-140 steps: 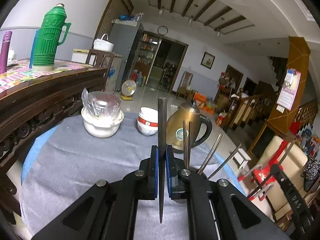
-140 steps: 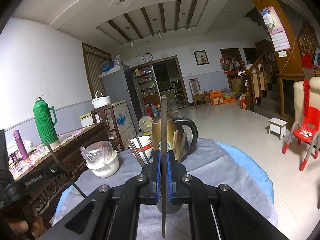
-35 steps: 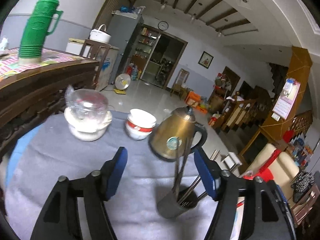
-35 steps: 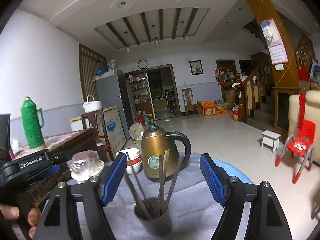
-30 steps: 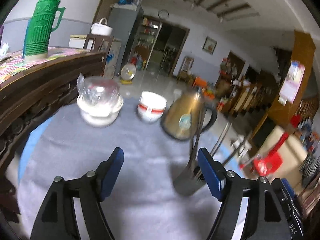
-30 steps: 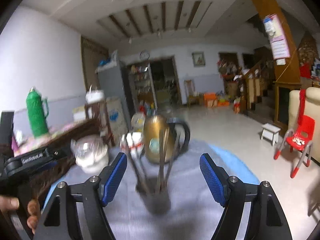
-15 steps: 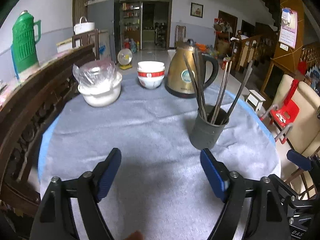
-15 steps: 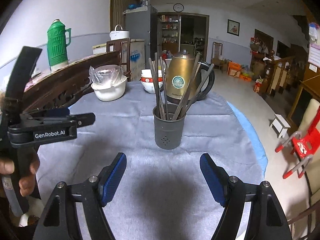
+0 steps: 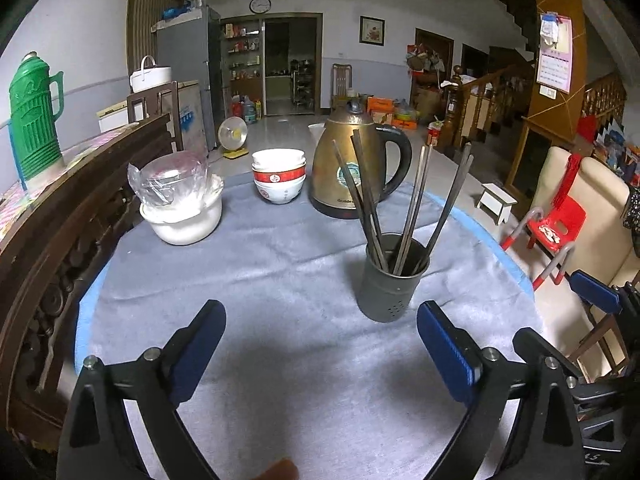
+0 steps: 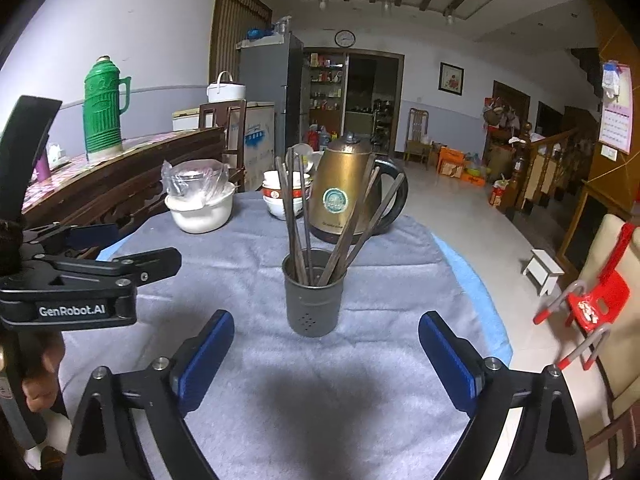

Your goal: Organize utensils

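Note:
A dark grey utensil holder (image 9: 394,280) stands on the grey tablecloth (image 9: 280,280) with several long chopsticks (image 9: 412,208) leaning in it. My left gripper (image 9: 320,354) hangs short of the holder and a little left of it. Its jaws are opening and nothing is between them. In the right wrist view the holder (image 10: 314,292) and chopsticks (image 10: 300,216) stand straight ahead of my right gripper (image 10: 326,360). Its jaws are opening too and are empty. The left gripper (image 10: 132,250) shows at that view's left, held by a hand (image 10: 38,384).
Behind the holder stand a brass kettle (image 9: 352,168), stacked red-and-white bowls (image 9: 279,178) and a white pot covered in plastic (image 9: 180,208). A dark wooden table (image 9: 60,208) with a green thermos (image 9: 34,120) borders the left. Red chairs (image 9: 556,224) stand off the right edge.
Each gripper earlier pinched a chopstick; both have let go and the chopsticks stand in the holder. Both grippers have drawn back from it, tilted down toward the table, and their jaws have widened.

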`<state>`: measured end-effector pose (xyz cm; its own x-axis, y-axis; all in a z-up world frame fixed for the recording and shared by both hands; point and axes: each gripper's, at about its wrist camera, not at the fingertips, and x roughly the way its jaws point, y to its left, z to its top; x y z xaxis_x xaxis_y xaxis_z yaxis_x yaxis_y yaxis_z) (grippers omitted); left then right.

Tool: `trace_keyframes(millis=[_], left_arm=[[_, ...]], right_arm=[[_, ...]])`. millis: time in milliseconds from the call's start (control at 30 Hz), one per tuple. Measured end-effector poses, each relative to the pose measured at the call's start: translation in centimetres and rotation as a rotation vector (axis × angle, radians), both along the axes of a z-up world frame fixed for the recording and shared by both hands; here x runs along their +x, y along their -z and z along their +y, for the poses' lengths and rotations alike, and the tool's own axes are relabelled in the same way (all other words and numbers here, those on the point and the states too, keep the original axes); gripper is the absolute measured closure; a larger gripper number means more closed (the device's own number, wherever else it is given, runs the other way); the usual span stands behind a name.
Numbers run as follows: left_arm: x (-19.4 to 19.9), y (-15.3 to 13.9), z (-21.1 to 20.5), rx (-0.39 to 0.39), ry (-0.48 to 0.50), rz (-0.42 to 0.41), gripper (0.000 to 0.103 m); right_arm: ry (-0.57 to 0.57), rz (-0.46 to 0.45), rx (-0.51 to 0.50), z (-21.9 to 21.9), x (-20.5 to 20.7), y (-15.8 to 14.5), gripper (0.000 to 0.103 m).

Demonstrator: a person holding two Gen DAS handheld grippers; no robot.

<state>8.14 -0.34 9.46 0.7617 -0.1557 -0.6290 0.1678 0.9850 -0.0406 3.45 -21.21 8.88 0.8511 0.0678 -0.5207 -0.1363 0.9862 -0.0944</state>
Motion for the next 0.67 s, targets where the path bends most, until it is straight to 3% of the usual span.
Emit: trace_keyframes(millis=[667], left_arm=[[0.7,-1.1,-1.1,-0.019,0.038,-0.016,0.003]], right_arm=[[0.014,-0.009,-0.019,-0.5,0.8,-0.1,0.006]])
